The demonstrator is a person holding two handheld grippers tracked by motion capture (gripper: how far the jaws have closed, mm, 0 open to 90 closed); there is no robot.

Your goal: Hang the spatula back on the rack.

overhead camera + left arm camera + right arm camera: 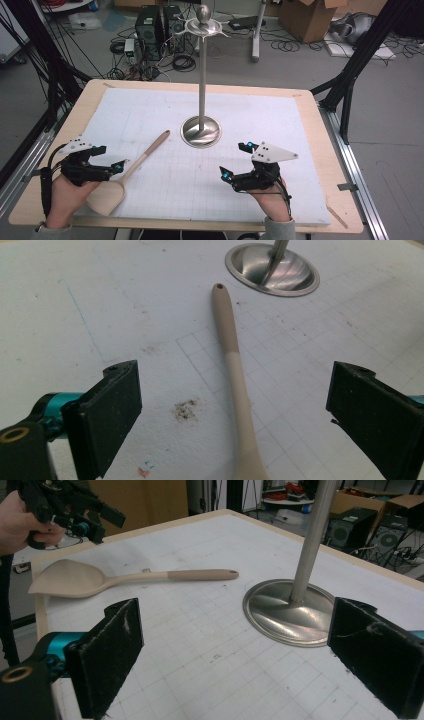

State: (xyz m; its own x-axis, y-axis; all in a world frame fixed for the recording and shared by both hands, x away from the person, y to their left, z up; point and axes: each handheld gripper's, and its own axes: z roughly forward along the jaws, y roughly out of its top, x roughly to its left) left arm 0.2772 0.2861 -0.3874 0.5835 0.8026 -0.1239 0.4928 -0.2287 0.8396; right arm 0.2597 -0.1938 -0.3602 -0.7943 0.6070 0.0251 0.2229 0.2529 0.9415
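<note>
A beige spatula (137,162) (232,355) (125,577) lies flat on the white gridded mat (280,125), blade toward the front left, handle pointing at the stand. A tall metal stand (202,75) with a round base (272,270) (287,610) rises from the mat's middle, with hooks and a ball at its top. My left gripper (112,156) (235,372) (107,524) hovers open just above the spatula, its jaws wide on either side of the handle near the blade, touching nothing. My right gripper (234,159) (235,610) is open and holds nothing, at the front right, facing the stand's base.
The mat covers a wooden table (95,92) whose edges show all around. Black frame legs (350,75) stand at both back corners. On the floor beyond are computer cases (150,27), cables and cardboard boxes (307,17).
</note>
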